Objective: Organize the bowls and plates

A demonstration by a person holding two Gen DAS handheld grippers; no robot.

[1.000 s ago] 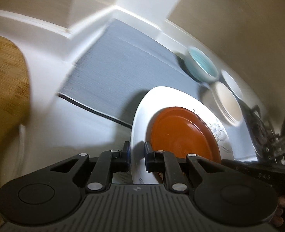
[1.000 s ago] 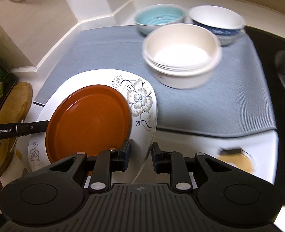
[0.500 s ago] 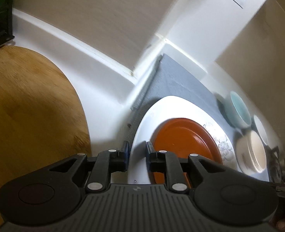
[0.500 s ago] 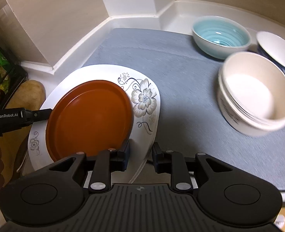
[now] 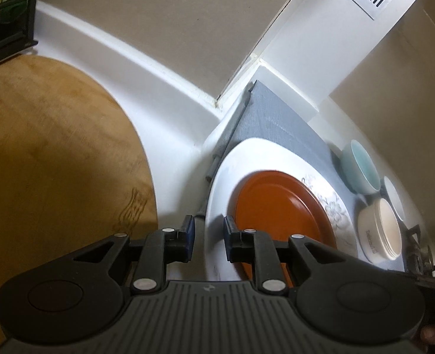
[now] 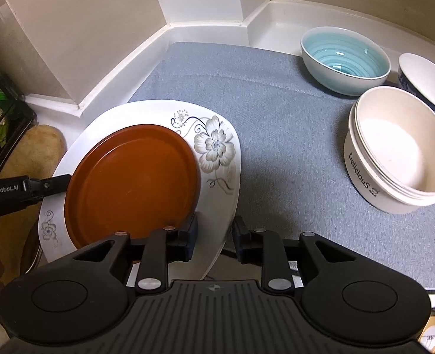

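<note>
- On the grey mat, at its left edge, the white flowered plate is seen with the brown plate stacked on it.
- The flowered plate's near rim is straddled by the right gripper; its jaws are opening, and the pads appear clear of the rim.
- The opposite rim is straddled by the left gripper, its jaws also opening, with a gap visible beside the rim.
- Release seems to be the step in hand; it is best done with both claws widened fully before being drawn straight back, so that the rim is not dragged.
- Whether the plate lies wholly flat cannot be told.
- The teal bowl, the stacked cream bowls and the blue-patterned bowl are grouped at the mat's far right, apart from the plates.
</note>
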